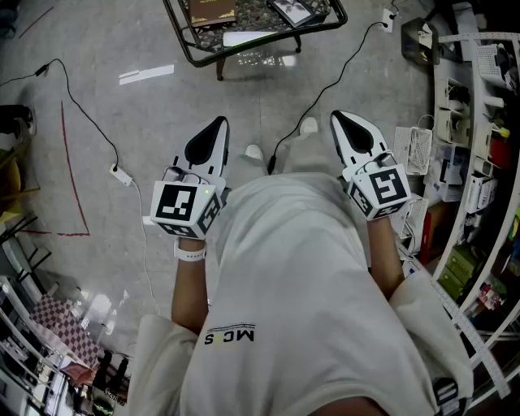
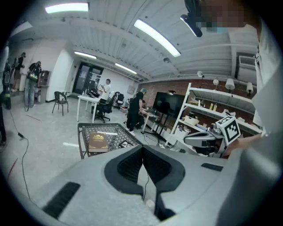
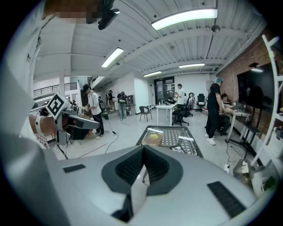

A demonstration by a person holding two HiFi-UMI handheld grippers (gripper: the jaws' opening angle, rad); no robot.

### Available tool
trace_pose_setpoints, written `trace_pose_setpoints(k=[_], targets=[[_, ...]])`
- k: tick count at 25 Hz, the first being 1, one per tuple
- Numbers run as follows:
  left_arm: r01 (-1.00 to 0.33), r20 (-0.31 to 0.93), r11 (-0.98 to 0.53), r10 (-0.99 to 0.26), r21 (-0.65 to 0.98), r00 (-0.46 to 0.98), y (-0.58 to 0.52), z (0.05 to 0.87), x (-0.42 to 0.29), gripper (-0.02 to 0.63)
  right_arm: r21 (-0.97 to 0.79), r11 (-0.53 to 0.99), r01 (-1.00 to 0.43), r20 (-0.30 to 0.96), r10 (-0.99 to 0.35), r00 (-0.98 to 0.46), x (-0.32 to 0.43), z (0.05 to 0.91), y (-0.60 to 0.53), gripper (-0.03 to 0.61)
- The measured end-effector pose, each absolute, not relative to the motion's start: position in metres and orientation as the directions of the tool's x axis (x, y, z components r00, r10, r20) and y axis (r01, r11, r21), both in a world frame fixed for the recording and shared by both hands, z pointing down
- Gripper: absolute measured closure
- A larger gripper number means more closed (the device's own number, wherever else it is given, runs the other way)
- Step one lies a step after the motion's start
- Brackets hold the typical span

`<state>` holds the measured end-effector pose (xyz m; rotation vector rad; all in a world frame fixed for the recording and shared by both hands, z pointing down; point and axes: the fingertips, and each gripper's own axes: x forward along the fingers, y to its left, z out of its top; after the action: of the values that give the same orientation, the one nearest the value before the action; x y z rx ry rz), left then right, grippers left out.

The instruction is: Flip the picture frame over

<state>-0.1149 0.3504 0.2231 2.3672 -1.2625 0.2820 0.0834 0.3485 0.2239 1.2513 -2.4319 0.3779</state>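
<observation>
**A:** What's hard to see?

**B:** The small dark picture frame [image 1: 291, 10]. It lies flat near the near right corner of the black mesh table [image 1: 244, 50], cut off at the view's top. My left gripper [image 1: 218, 123] and right gripper [image 1: 340, 119] are closed, empty.

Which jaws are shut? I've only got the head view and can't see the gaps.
Observer: In the left gripper view, the left gripper has its jaws together with nothing between them.
Operator: Right one?
Observer: Same. In the right gripper view, the right gripper has its jaws together and empty.
Operator: Anyone near the table? It's cut off at my top edge.
Observer: Yes. The right gripper view shows a person in dark clothes standing beyond the far right corner of the table.
</observation>
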Motion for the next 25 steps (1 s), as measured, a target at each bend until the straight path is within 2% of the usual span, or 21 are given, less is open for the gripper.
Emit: trace_pose_setpoints(k=[3,10,25], targets=[[-0.83,0.378,-0.514,-0.739,0.218,0.557,0.362,0.214,-0.096,0.594,-0.085,0.578,-0.812,0.436,-0.711,-0.552,0.088,0.217,0.356,0.563],[-0.83,0.379,-0.503,-0.738,0.241,0.558,0.365,0.205,-0.045,0.594,-0.117,0.588,-0.8,0.394,-0.712,-0.581,0.116,0.204,0.361,0.563],[-0.848,0.417,-0.505,-0.744,0.159,0.522,0.359,0.191,0.071,0.594,-0.22,0.601,-0.768,0.243,-0.729,-0.64,0.234,0.191,0.375,0.563]])
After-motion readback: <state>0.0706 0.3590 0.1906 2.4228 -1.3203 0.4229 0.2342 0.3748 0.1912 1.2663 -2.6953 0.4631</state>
